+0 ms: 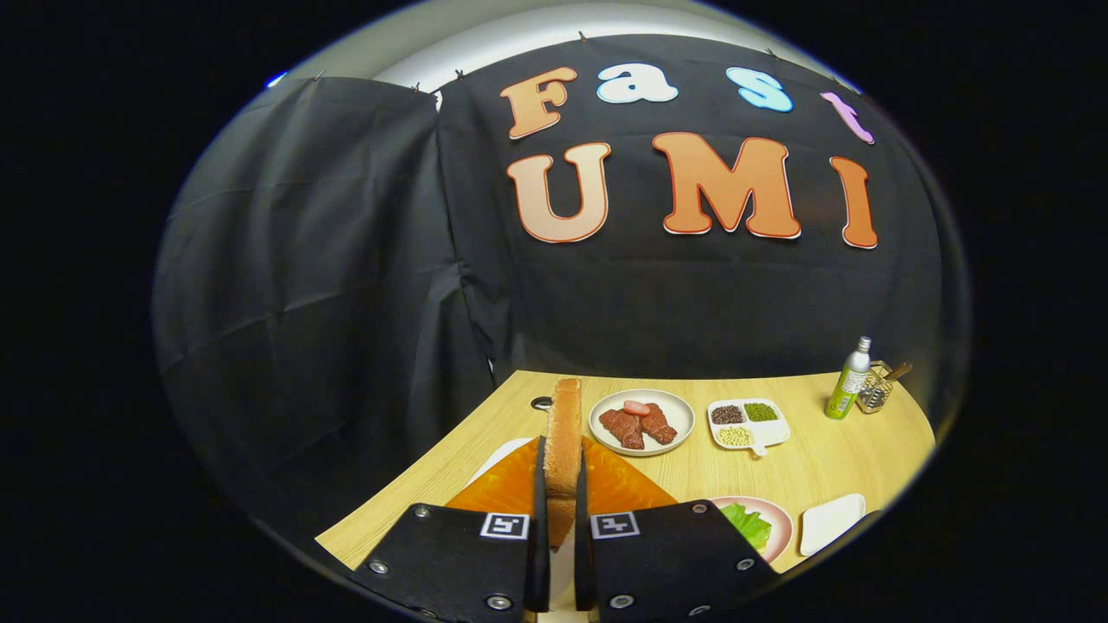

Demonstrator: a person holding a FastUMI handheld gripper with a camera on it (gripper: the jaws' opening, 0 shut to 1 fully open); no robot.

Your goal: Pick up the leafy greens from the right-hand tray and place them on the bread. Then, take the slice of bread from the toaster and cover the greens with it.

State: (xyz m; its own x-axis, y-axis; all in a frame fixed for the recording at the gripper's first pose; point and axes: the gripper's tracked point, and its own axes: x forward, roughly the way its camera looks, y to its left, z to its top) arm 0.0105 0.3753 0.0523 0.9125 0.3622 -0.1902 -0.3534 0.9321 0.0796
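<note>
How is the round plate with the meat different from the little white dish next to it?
The round plate is a single open circle holding reddish-brown meat pieces with a pink slice on top. The divided dish is squarish and split into three compartments, each with small grains: dark, green and pale. It also has a small handle; the plate has none. Both are white and sit on the wooden table, beyond the gripper.

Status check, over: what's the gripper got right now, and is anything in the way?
Gripper shut on bread slice, held upright on edge. Leafy greens on pink plate, right of fingers. Orange toaster directly below slice; path otherwise open.
</note>
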